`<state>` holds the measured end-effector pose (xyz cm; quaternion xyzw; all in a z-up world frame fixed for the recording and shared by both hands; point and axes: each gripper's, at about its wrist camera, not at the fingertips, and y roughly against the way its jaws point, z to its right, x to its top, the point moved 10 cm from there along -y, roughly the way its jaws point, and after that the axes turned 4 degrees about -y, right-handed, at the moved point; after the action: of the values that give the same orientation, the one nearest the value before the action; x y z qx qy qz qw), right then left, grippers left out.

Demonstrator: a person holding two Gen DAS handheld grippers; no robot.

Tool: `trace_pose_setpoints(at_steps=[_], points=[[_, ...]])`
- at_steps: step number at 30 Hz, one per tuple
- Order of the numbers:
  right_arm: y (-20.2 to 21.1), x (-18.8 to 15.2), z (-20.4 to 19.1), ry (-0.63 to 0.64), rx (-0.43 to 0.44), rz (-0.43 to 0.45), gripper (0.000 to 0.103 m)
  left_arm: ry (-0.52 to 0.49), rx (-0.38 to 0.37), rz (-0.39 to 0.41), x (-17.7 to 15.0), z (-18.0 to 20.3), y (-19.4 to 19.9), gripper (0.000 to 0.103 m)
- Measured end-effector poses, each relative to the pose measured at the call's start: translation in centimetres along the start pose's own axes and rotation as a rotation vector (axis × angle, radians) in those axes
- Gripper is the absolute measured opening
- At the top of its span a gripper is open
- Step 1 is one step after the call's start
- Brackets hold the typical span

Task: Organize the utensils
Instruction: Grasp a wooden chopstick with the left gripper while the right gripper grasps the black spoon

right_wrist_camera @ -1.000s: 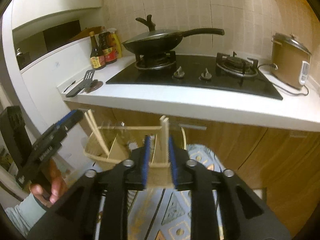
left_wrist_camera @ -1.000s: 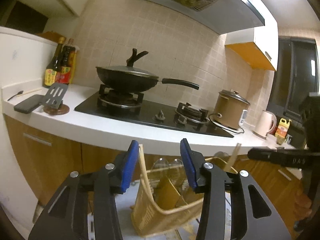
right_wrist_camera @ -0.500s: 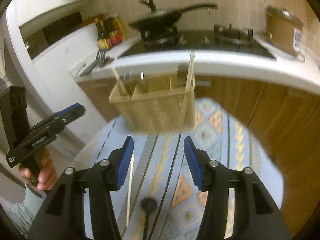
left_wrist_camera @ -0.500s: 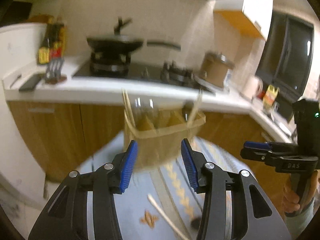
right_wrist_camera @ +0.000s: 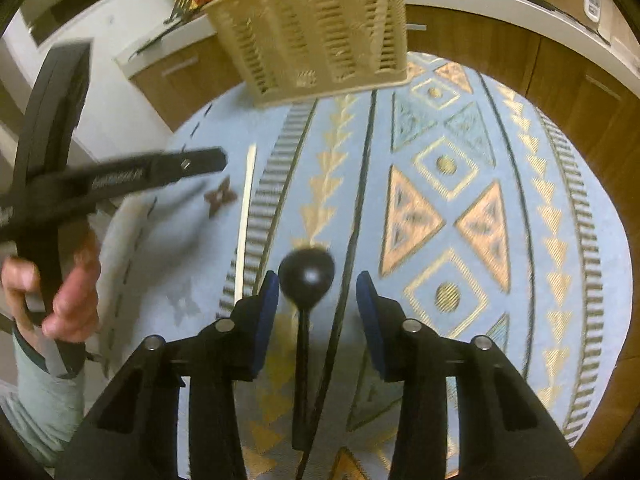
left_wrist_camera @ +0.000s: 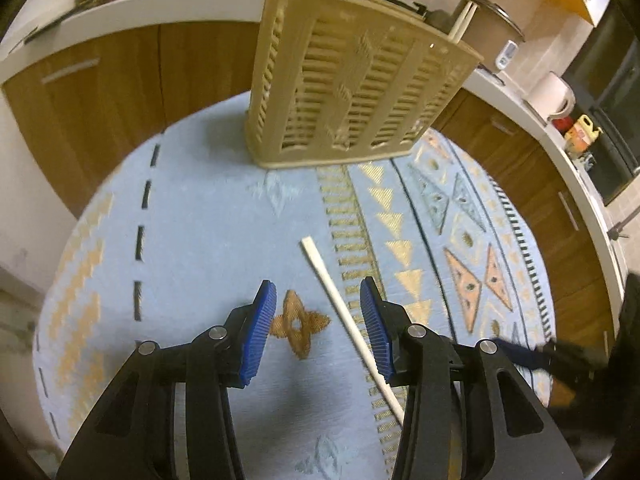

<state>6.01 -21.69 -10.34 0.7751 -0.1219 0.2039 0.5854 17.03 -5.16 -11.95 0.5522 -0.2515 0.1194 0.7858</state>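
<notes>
Left wrist: left hand-held gripper (left_wrist_camera: 316, 322) spread, empty, over the rug (left_wrist_camera: 192, 216). Chopstick (left_wrist_camera: 348, 320) lies on the rug, crossing just inside its right pad. Basket (left_wrist_camera: 352, 80) beyond.

Right wrist: right hand-held gripper (right_wrist_camera: 316, 304) jaws just closing, still apart, nothing pinched. Black ladle (right_wrist_camera: 306, 276) lies on the rug between the pads, bowl nearer the left pad.

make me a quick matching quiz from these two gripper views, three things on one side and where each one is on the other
Things:
1. chopstick
2. black ladle
3. utensil basket

Places:
A. standing upright at the far edge of the rug
B. lying flat between the left gripper fingers, untouched
C. lying flat between the right gripper fingers, untouched

Pairs: 1-B, 2-C, 3-A
</notes>
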Motion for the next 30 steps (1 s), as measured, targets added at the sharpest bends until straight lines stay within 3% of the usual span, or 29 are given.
trace_pose_setpoints(at_steps=[8, 19, 21, 22, 30], points=[[-0.5, -1.4, -0.5, 0.042, -0.065, 0.029, 0.035, -0.014, 0.053, 0.006, -0.7, 1.1, -1.3, 0.033], [-1.2, -2.3, -0.2, 0.109, -0.178, 0.07, 0.013, -0.09, 0.162, 0.025, -1.3, 2.4, -2.7, 0.02], [-1.1, -2.2, -0.1, 0.108, -0.191, 0.076, 0.009, -0.103, 0.193, 0.033, -1.3, 2.3, -2.7, 0.009], [-1.1, -2.1, 0.0, 0.101, -0.191, 0.079, 0.008, -0.112, 0.199, 0.037, -1.4, 2.3, -2.6, 0.009], [-0.7, -1.1, 1.3, 0.012, -0.172, 0.086, 0.006, -0.165, 0.135, 0.011, -2.3, 2.3, -1.9, 0.003]])
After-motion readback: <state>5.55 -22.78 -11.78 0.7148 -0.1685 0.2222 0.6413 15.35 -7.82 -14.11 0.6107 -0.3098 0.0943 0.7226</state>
